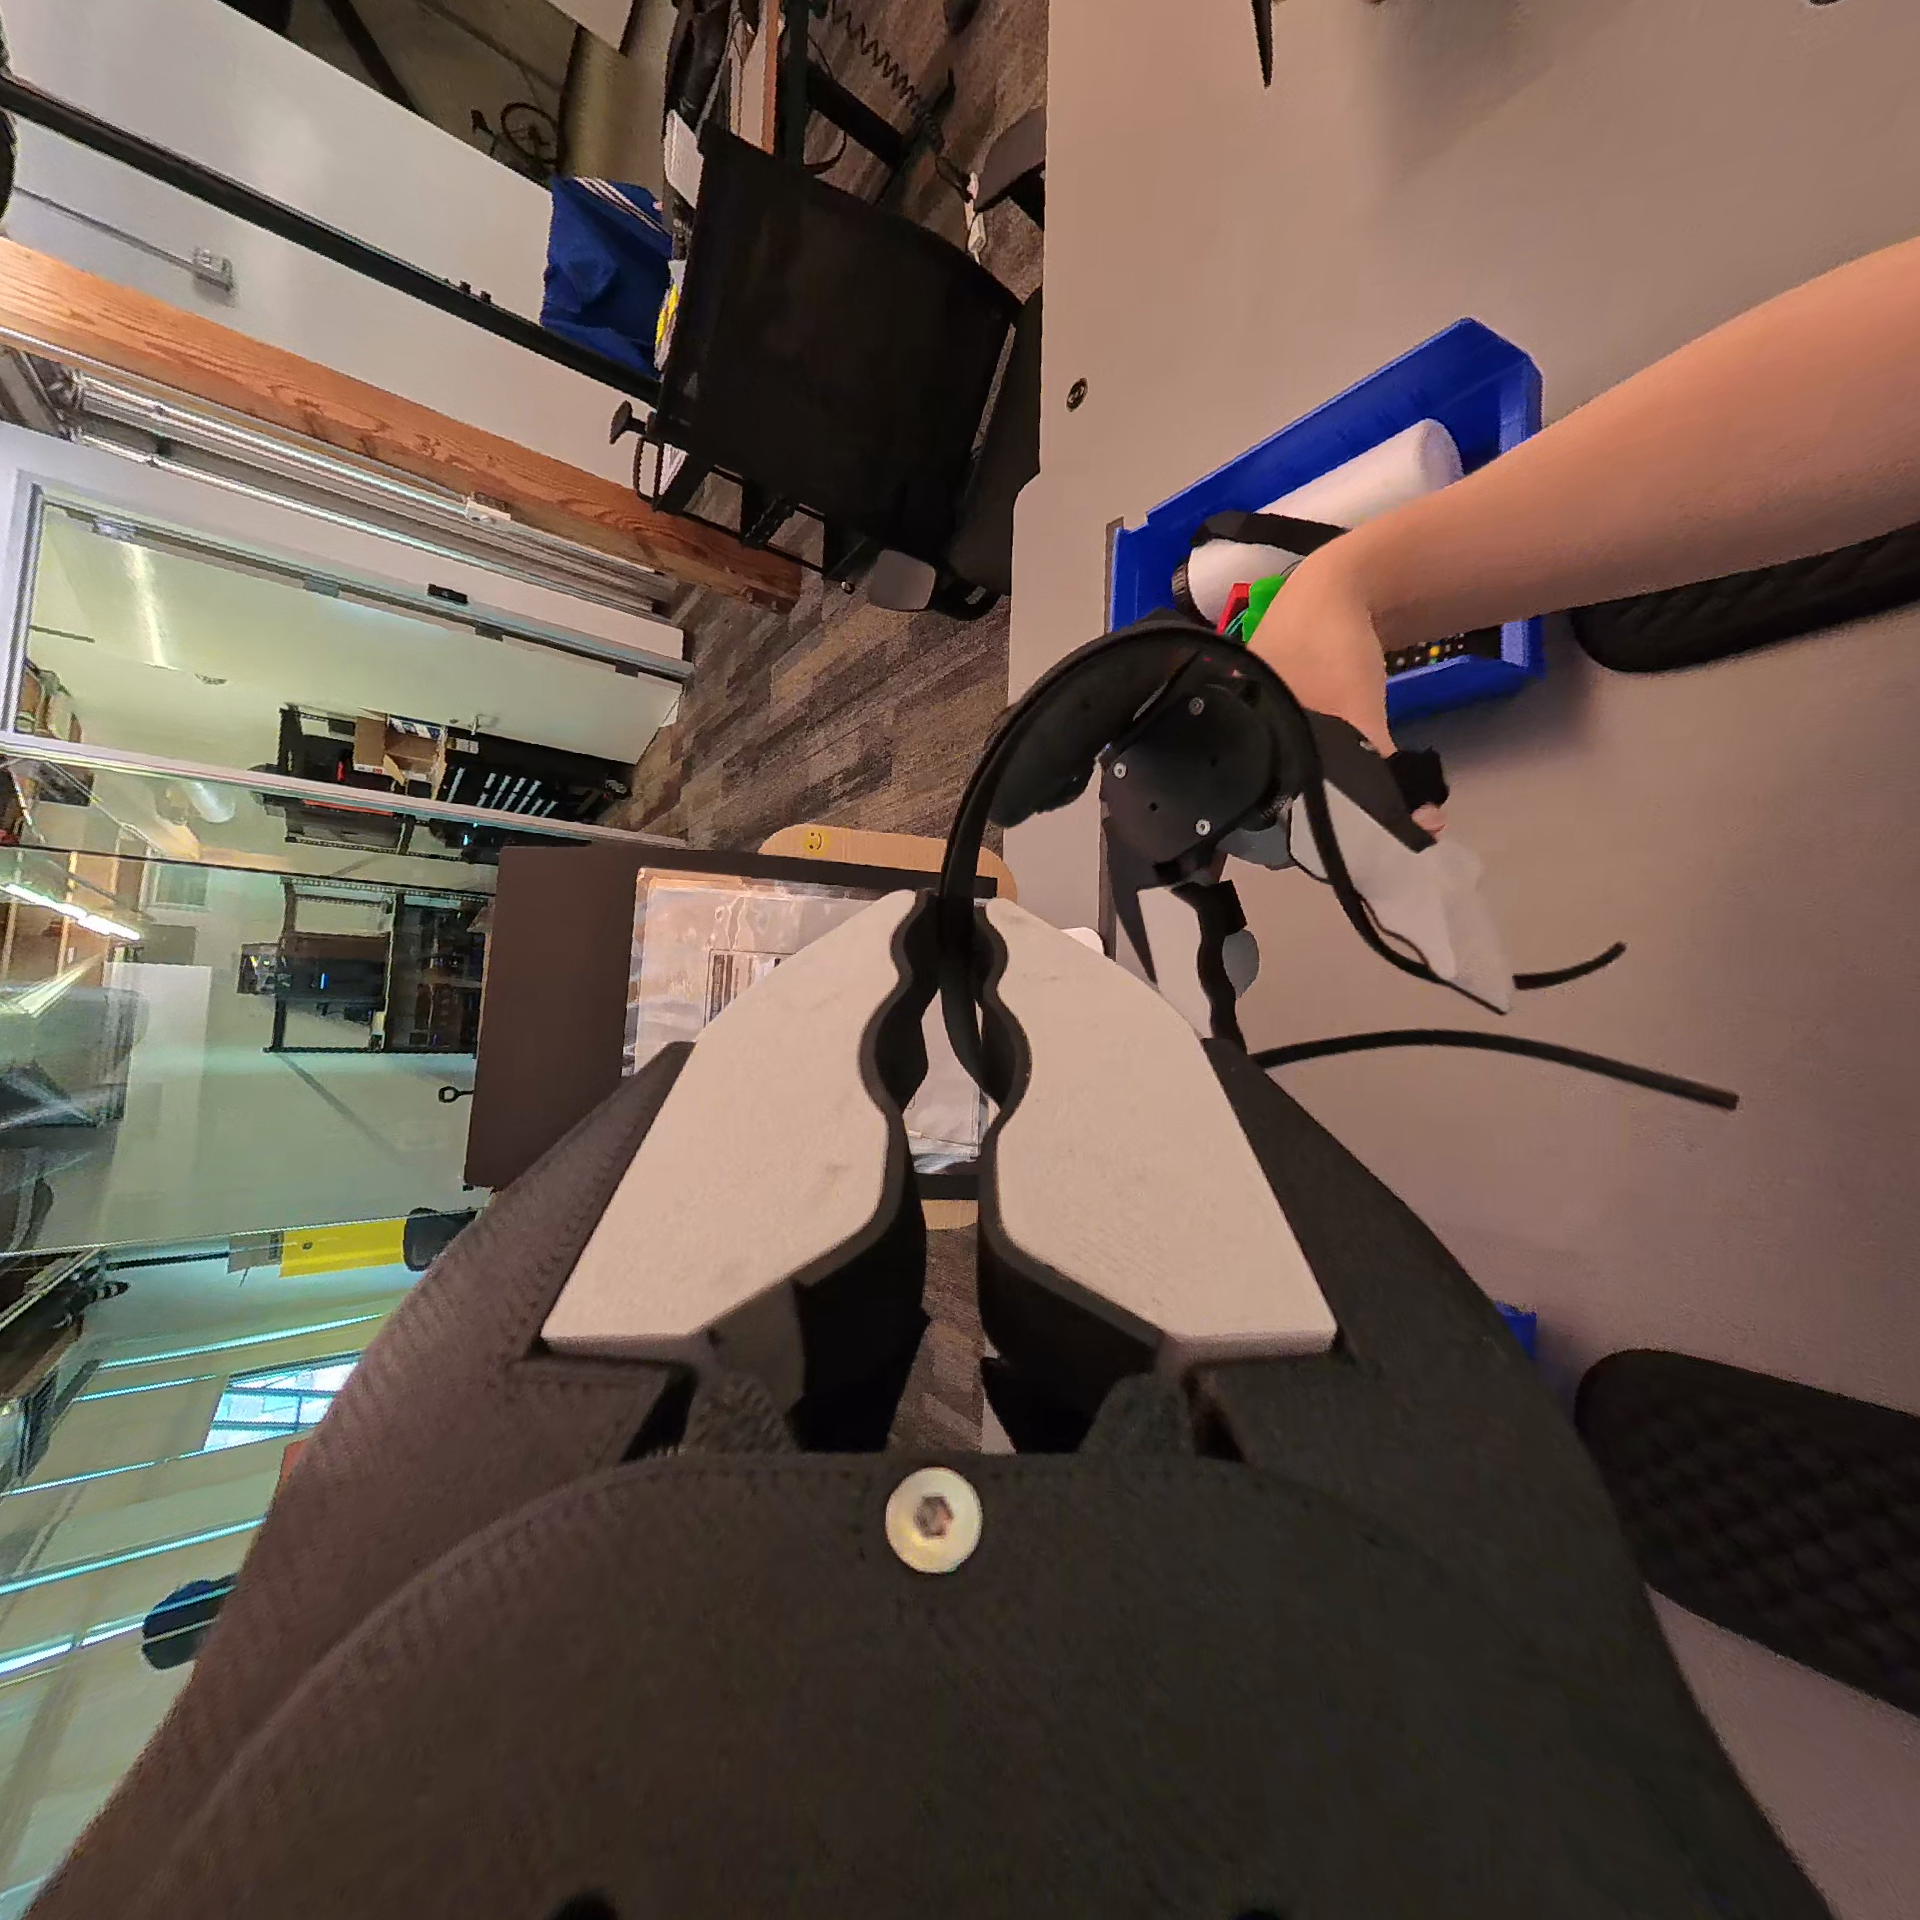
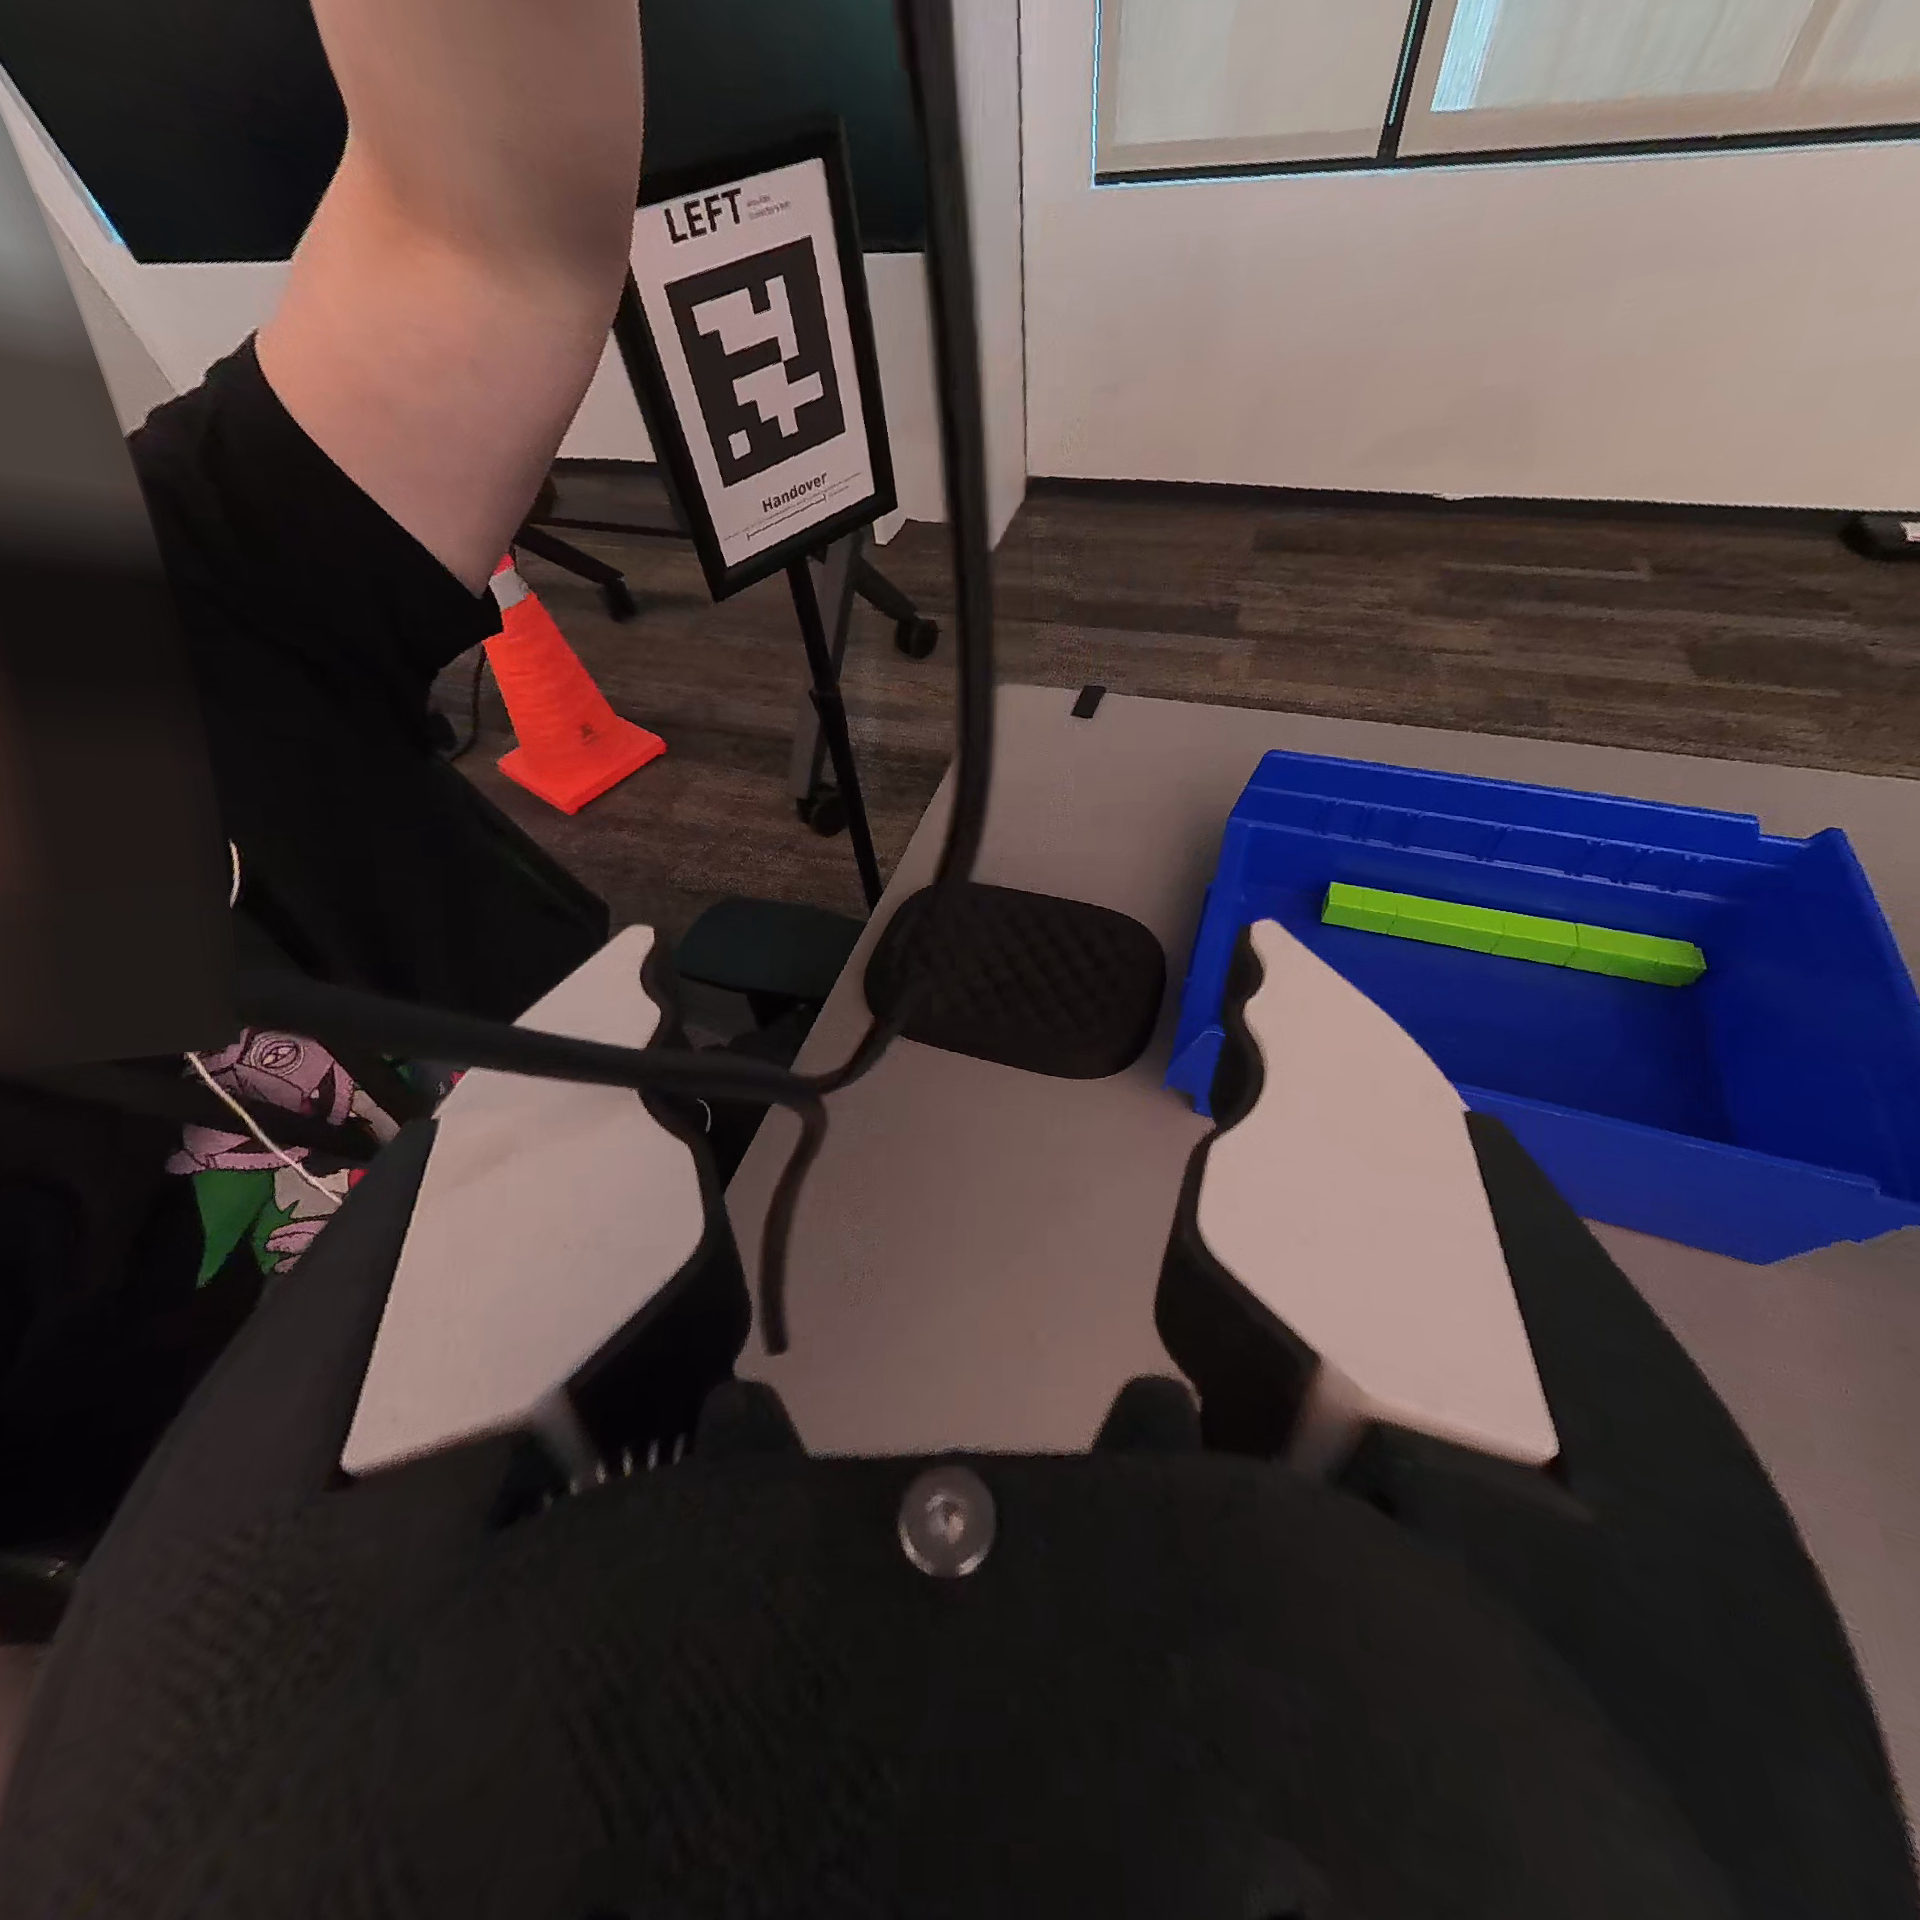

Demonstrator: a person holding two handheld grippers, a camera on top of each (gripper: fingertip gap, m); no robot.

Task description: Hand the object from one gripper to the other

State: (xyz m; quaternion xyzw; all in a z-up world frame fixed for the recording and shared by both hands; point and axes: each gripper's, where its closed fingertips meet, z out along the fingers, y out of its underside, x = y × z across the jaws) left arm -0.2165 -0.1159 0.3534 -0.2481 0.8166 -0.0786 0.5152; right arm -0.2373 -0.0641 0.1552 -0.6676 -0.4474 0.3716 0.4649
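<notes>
The left gripper (image 1: 961, 971) pinches the black cord (image 1: 954, 883), holding it up over the tabletop's (image 2: 966, 1247) near edge (slack hanging) so the right gripper (image 2: 951, 997), jaws spread, can take it.

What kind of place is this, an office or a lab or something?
Probably an office-style robotics lab or workshop: a marker sign on a stand, an orange cone on carpet, blue parts bins on a grey table, and glass-walled rooms with shelving.

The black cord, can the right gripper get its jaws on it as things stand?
Probably yes. The right gripper is open, and the black cord already hangs down between its jaws with nothing blocking. The left gripper holds the cord's other part.
</notes>
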